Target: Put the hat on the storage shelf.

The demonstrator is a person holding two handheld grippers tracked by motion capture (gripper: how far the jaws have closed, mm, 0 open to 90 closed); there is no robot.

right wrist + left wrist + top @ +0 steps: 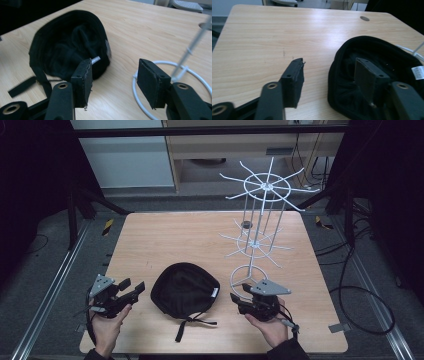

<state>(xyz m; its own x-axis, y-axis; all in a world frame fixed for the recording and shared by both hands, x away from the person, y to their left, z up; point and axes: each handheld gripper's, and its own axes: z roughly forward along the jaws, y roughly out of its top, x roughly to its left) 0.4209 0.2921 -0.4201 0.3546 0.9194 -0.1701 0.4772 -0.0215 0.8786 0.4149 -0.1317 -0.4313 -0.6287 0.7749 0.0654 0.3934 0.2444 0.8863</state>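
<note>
A black cap (pixel 185 290) lies upside down at the table's front middle, its strap (pixel 192 324) trailing toward the front edge. The white wire rack (pixel 260 220) stands to the cap's right on a ring base (pixel 248 275). My left gripper (pixel 134 286) hovers open just left of the cap, holding nothing. In the left gripper view the cap (pixel 374 50) lies behind the right jaw of this gripper (pixel 328 61). My right gripper (pixel 239 292) is open and holds nothing, beside the ring base. In the right gripper view, this gripper (pixel 114 61) points between the cap (pixel 67 37) and the ring base (pixel 135 85).
The wooden table (pixel 175 235) has bare room behind the cap and at its left. A small dark round disc (pixel 246 224) sits on the table behind the rack. Black frame legs and cables lie on the floor around the table.
</note>
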